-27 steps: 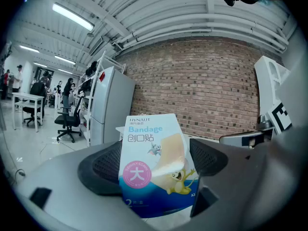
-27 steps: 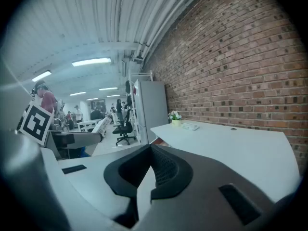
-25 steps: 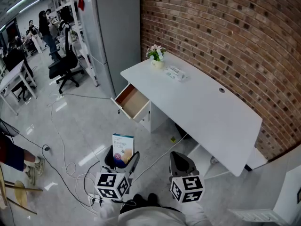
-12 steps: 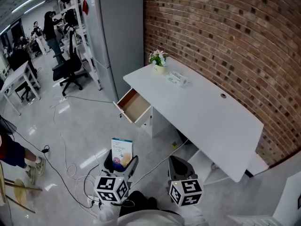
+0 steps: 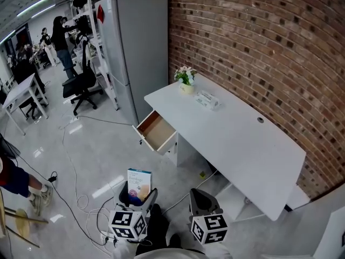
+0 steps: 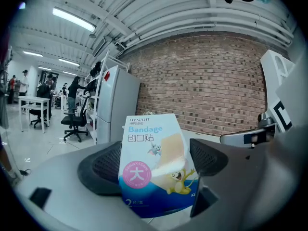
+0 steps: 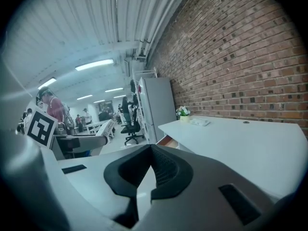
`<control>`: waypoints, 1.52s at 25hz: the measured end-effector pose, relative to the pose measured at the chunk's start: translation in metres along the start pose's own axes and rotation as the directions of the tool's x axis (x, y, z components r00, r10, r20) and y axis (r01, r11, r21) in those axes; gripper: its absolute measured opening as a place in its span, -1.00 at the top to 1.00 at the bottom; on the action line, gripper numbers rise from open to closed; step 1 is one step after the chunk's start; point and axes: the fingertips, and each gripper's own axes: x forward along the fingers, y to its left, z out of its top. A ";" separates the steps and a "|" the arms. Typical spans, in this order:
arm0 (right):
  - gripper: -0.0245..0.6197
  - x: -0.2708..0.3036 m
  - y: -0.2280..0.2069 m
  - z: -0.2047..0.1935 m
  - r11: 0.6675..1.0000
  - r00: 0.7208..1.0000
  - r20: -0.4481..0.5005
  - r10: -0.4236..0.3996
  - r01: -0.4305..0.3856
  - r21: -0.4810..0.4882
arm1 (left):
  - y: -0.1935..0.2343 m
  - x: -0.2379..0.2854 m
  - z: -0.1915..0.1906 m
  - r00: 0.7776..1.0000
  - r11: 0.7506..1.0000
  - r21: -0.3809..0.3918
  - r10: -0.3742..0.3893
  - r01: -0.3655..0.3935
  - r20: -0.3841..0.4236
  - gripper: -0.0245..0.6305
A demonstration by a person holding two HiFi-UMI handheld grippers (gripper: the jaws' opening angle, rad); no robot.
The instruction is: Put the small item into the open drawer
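The left gripper (image 5: 138, 192) is clamped on a small white-and-blue cardboard bandage box (image 5: 139, 176). In the left gripper view the two black ribbed pads (image 6: 107, 163) press against the sides of the box, which stands upright between them with its printed front facing the camera. In the head view the box sits low in the picture, above the pale glossy floor (image 5: 97, 144) and well apart from the bench.

The right gripper (image 5: 201, 199) is beside the left one, at about the same height. In the right gripper view its black jaws are pressed together with nothing between them.

Ahead stands a long white bench (image 5: 237, 136) set against a red brick wall (image 5: 259, 47). At the bench's left end a drawer with a light wooden inside and a white front (image 5: 157, 132) is pulled out over the floor, and its visible inside is bare. On the far end of the bench top sits a small pot of pale flowers (image 5: 186, 79), and just beside it lies a flat white packet (image 5: 207, 99). A small round hole (image 5: 260, 120) shows in the top nearer the wall.

Left of the bench stands a tall grey cabinet (image 5: 137, 47), with a black office chair (image 5: 81, 82) further off. Loose cables (image 5: 81, 198) trail across the floor near the left gripper.
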 end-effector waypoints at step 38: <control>0.84 0.274 -0.008 0.076 0.988 0.988 -0.010 -0.153 0.152 -0.032 | 0.191 0.240 0.042 0.989 0.990 -0.027 -0.141 0.140 -0.040 -0.43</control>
